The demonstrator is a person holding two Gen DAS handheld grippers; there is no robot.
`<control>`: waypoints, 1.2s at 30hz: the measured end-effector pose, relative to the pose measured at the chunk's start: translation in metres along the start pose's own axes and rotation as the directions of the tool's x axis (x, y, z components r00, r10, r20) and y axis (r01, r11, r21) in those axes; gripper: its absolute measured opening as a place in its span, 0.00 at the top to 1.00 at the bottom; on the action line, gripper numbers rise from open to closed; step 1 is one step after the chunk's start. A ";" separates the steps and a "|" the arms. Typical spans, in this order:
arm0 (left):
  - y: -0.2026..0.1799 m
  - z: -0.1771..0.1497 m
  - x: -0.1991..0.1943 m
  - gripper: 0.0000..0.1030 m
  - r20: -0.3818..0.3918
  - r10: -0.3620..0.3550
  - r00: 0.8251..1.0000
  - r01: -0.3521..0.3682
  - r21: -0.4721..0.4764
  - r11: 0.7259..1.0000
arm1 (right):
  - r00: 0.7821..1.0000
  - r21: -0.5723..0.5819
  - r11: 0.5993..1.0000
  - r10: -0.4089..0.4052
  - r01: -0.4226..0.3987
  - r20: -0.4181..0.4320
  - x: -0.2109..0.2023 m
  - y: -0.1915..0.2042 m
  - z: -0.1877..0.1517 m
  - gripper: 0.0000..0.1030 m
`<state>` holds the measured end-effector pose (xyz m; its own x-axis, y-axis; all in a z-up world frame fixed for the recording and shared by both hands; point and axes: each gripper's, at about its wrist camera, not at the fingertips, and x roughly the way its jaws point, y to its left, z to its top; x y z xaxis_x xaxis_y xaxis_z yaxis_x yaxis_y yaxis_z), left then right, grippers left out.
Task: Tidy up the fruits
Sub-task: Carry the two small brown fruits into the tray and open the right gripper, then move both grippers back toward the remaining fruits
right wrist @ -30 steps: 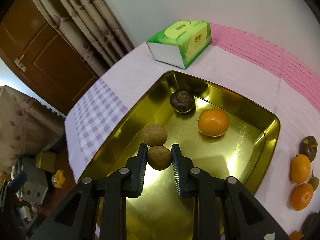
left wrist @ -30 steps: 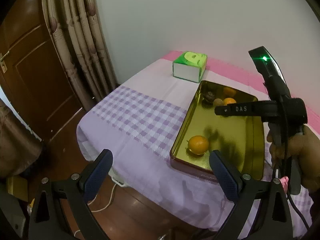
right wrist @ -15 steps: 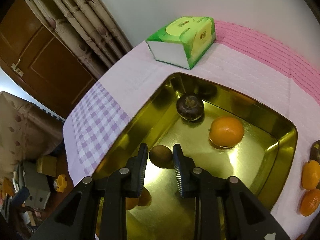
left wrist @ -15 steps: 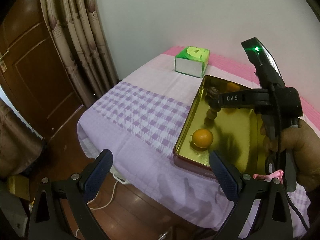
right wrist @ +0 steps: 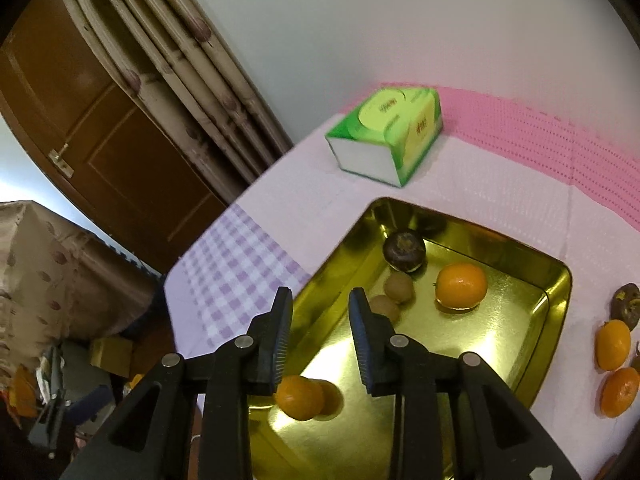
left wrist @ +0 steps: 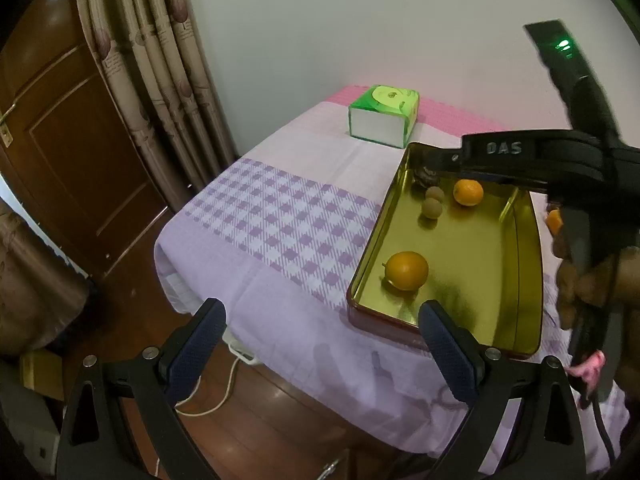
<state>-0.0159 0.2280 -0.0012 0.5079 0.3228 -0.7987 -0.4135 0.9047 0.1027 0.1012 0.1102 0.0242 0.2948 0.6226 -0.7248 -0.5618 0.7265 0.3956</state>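
Right wrist view: right gripper (right wrist: pixel 320 312) opening, empty, above the gold tray (right wrist: pixel 560 280) — loose brown fruit (right wrist: pixel 385 307) could roll; left gripper (left wrist: pixel 320 344) wide open

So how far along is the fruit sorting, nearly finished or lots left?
Partly done. The gold tray already holds two oranges, two small brown fruits and a dark round fruit. In hand: nothing. The right gripper is opening with nothing between its pads, above the tray; the left gripper is open and empty. Left: at least two oranges and a dark fruit lie on the cloth beside the tray.
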 end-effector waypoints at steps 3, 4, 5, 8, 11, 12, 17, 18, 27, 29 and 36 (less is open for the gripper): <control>0.000 0.000 0.000 0.06 0.001 0.003 1.000 -0.003 0.005 1.000 | 1.000 0.004 1.000 0.012 -0.012 0.028 -0.015 0.003 -0.005 0.71; -0.001 -0.001 -0.001 0.06 0.003 0.005 1.000 -0.005 0.009 1.000 | 0.999 0.005 1.000 0.015 -0.016 0.036 -0.019 0.004 -0.007 0.71; -0.001 -0.001 -0.001 0.06 0.004 0.006 1.000 -0.006 0.014 1.000 | 0.999 0.006 1.000 0.017 -0.017 0.045 -0.025 0.005 -0.010 0.71; -0.004 -0.002 -0.003 0.06 0.013 0.011 1.000 -0.011 0.029 1.000 | 0.997 0.015 1.000 0.024 -0.025 0.072 -0.042 0.005 -0.024 0.70; -0.007 -0.003 -0.005 0.06 0.023 0.017 1.000 -0.018 0.045 0.999 | 0.996 0.021 1.000 0.012 -0.014 0.092 -0.061 0.000 -0.041 0.70; -0.008 -0.003 -0.006 0.06 0.026 0.017 1.000 -0.018 0.050 0.999 | 0.995 0.022 1.000 0.006 -0.008 0.102 -0.069 -0.003 -0.048 0.70; -0.014 -0.006 -0.011 0.06 0.044 0.019 0.999 -0.022 0.083 0.996 | 0.988 0.058 0.998 -0.038 0.030 0.149 -0.113 -0.025 -0.085 0.65; -0.015 -0.006 -0.012 0.06 0.048 0.019 0.999 -0.024 0.090 0.996 | 0.986 0.068 0.997 -0.046 0.036 0.158 -0.121 -0.030 -0.092 0.64; -0.037 -0.012 -0.023 0.06 0.104 0.031 0.994 -0.048 0.171 0.984 | 0.968 0.186 0.970 -0.190 0.159 0.163 -0.188 -0.090 -0.173 0.58; -0.043 -0.013 -0.025 0.06 0.123 0.034 0.992 -0.058 0.194 0.979 | 0.964 0.216 0.960 -0.213 0.176 0.159 -0.199 -0.102 -0.189 0.58; -0.066 -0.021 -0.031 0.06 0.156 0.015 0.988 -0.059 0.279 0.958 | 0.949 0.291 0.933 -0.268 0.213 0.166 -0.229 -0.131 -0.222 0.58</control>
<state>-0.0200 0.1527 0.0047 0.6132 0.3757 -0.6949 -0.2148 0.9258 0.3109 -0.0647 -0.1918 0.0134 0.5586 0.4444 -0.7003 -0.2365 0.8946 0.3791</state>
